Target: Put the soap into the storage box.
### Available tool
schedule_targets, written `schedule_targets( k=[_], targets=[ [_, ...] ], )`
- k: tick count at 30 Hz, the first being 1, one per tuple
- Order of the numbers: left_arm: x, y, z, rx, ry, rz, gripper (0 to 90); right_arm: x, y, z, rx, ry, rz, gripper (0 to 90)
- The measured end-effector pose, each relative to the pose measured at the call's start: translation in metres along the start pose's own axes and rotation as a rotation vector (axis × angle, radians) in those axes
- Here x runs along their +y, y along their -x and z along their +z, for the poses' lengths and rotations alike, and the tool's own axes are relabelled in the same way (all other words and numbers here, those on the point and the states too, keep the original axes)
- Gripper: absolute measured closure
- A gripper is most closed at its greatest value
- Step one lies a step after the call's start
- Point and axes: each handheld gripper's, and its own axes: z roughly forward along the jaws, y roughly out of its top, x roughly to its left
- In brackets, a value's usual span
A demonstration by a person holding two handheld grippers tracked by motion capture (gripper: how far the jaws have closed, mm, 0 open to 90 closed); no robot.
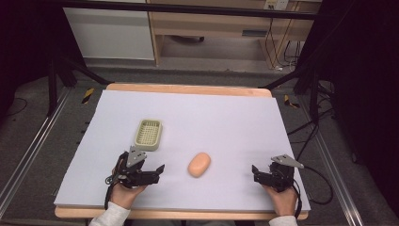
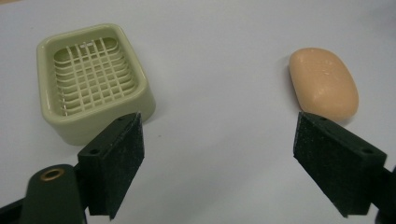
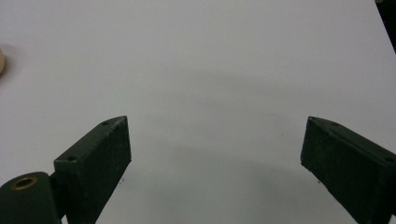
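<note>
A pale green soap dish (image 1: 159, 134) with a slotted grid floor sits on the left half of the white sheet. A peach bar of soap (image 1: 199, 164) lies alone near the middle. My left gripper (image 1: 142, 163) rests near the front edge, between dish and soap and short of both, its jaws wide open and empty. In the left gripper view the soap dish (image 2: 140, 81) is ahead on the left and the soap (image 2: 323, 86) ahead on the right, beyond the left gripper (image 2: 218, 135). My right gripper (image 1: 275, 169) is open at the front right, and in its own view the right gripper (image 3: 215, 130) faces bare sheet.
The white sheet (image 1: 221, 122) covers a wooden table (image 1: 188, 88). Black frame legs and cables stand off both sides of the table. A sliver of the soap (image 3: 1, 60) touches the left edge of the right gripper view.
</note>
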Motion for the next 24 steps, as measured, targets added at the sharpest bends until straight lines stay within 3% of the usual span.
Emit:
schedule_targets(
  k=[24],
  targets=[
    [0.024,0.010,0.000,-0.033,0.011,0.034,14.2,0.000,-0.001,0.000,-0.004,0.001,0.000,8.8]
  ],
)
